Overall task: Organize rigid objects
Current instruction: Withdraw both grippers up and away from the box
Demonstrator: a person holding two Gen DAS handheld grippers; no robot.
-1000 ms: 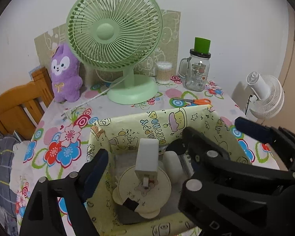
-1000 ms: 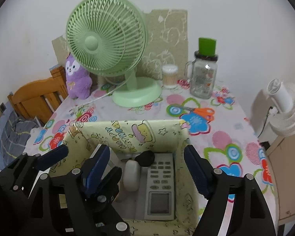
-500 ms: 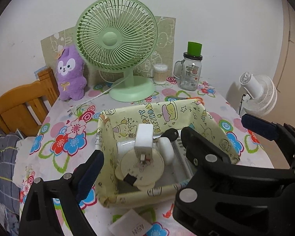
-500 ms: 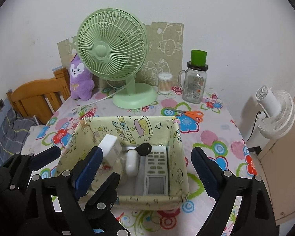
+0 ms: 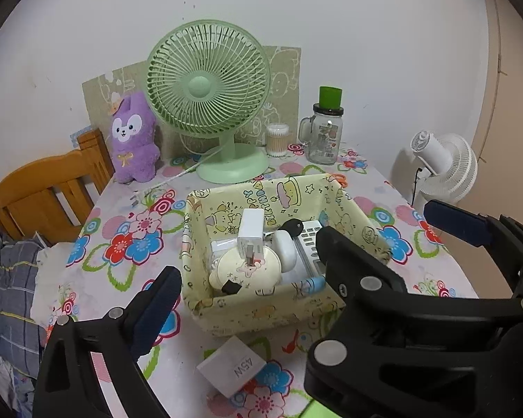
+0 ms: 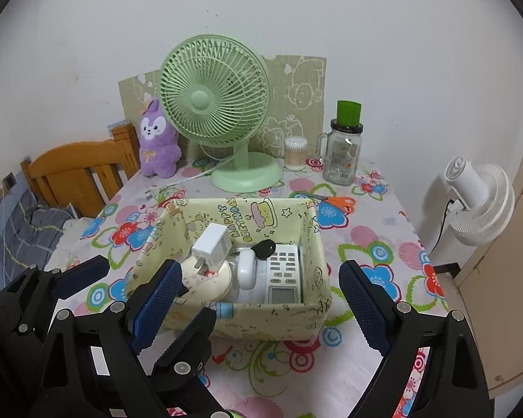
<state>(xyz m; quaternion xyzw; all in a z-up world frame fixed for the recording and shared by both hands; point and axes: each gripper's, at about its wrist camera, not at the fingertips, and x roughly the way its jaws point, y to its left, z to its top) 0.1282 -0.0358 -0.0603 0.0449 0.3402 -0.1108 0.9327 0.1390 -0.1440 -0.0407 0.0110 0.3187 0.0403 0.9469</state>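
Note:
A pale yellow fabric box (image 5: 226,310) (image 6: 310,230) with cartoon prints stands mid-table. It holds a white charger (image 5: 250,231) (image 6: 211,245), a round cream case (image 5: 245,273), a white oval piece (image 5: 285,249) (image 6: 246,266), a black key fob (image 6: 264,249) and a white remote (image 6: 285,273). A grey block marked 45W (image 5: 232,365) lies on the cloth in front of the box. My left gripper (image 5: 296,271) is open and empty, above the box's near side. My right gripper (image 6: 261,299) is open and empty, near the box's front wall.
A green desk fan (image 6: 214,104), a purple plush (image 6: 157,142), a cotton swab jar (image 6: 294,153) and a glass jar mug with green lid (image 6: 343,149) stand along the wall. Orange scissors (image 6: 338,202) lie behind the box. A wooden chair (image 6: 76,170) is left, a white fan (image 6: 477,202) right.
Both grippers have pulled back and up from the box, so it looks smaller and its whole front wall shows. The grey 45W block has come into view. Box contents unchanged.

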